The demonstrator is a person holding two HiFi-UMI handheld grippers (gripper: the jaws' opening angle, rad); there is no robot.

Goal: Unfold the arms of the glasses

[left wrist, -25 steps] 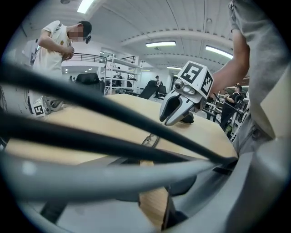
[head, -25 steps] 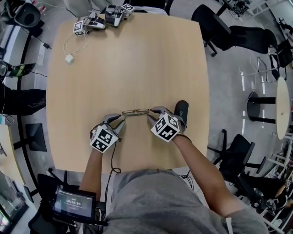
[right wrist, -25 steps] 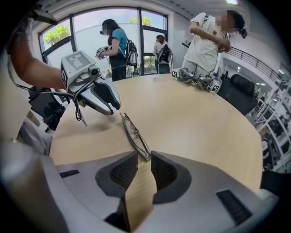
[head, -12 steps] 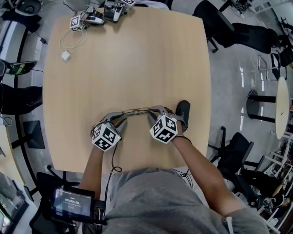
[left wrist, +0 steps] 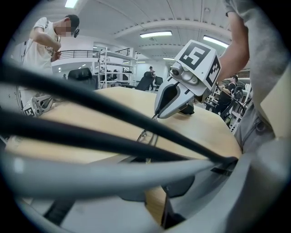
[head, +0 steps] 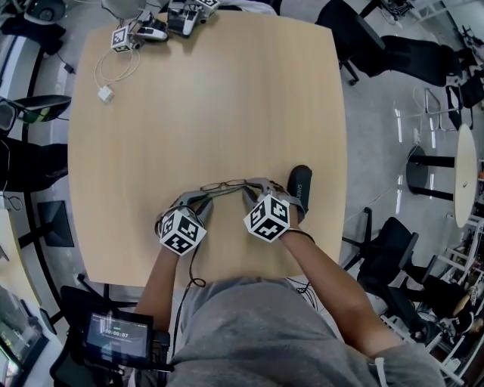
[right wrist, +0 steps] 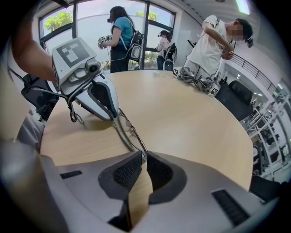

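Glasses [head: 224, 184], left end between the left gripper's [head: 201, 196] just-closed fingers, right end between the right gripper's [head: 249, 189], both grips narrow.

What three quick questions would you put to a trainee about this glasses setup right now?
1. True or false: the glasses lie inside the dark oblong object.
2. Multiple choice: the right gripper grips A) one end of the glasses, B) the dark oblong object, C) nothing.
3. Short answer: in the head view, what lies at the table's far left corner?

Key: 1. False: both grippers hold them, with that object beside them. 2. A; its jaws have just been closing on it, like the left gripper's at the other end. 3. A white cable and spare grippers.
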